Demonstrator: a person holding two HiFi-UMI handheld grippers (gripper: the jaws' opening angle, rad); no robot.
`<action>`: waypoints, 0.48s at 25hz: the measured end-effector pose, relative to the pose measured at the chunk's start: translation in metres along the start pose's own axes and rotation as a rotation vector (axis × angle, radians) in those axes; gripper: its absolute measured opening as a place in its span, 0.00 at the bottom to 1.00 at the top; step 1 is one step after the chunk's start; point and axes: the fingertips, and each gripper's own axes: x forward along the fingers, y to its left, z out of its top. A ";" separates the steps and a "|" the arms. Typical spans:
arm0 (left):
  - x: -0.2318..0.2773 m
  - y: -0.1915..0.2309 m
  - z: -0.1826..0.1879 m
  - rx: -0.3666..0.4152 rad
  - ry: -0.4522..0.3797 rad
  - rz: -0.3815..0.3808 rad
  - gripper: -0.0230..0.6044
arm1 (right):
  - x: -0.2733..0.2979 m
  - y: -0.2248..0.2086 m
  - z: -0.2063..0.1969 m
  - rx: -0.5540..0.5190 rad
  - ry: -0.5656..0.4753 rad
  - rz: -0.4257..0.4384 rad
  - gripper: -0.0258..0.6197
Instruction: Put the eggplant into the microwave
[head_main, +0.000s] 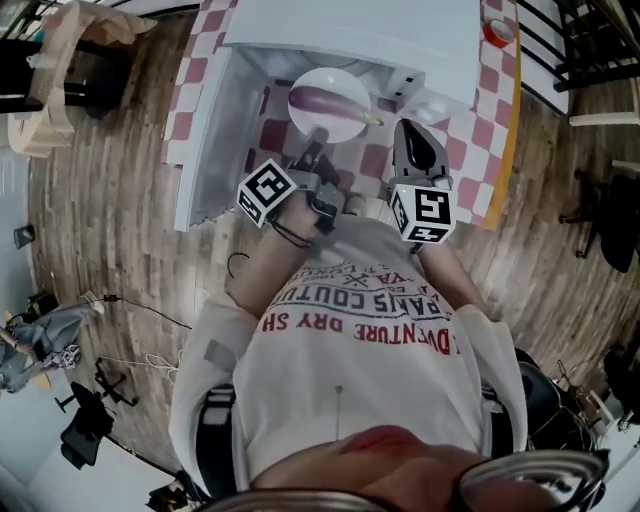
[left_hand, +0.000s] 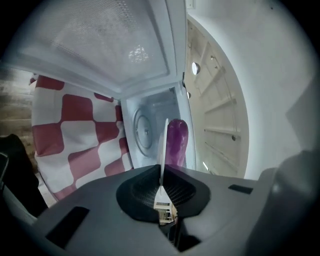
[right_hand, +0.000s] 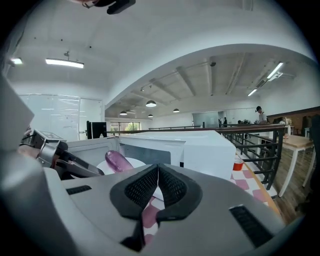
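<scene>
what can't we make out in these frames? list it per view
- Head view: the microwave cavity is hidden under its own top.
- Left gripper view: the plate shows only edge-on in the shut left tool, and the tool's body hides the near end of the eggplant.
- Right gripper view: the red object beside the microwave is too small to name.

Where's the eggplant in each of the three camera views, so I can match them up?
Head view: the eggplant is top centre, at the open microwave.
Left gripper view: the eggplant is at centre, upright in the picture.
Right gripper view: the eggplant is left of centre, low.
Shared landmark: the white plate under it, edge-on in the left gripper view.
</scene>
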 end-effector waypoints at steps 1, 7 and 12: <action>0.001 0.005 0.001 -0.014 -0.009 0.012 0.10 | 0.003 -0.001 -0.003 0.001 0.007 0.009 0.08; 0.013 0.020 0.013 -0.036 -0.042 0.039 0.10 | 0.023 0.007 -0.009 0.023 0.022 0.078 0.08; 0.036 0.031 0.025 -0.033 -0.038 0.031 0.10 | 0.041 0.012 -0.019 -0.003 0.046 0.085 0.08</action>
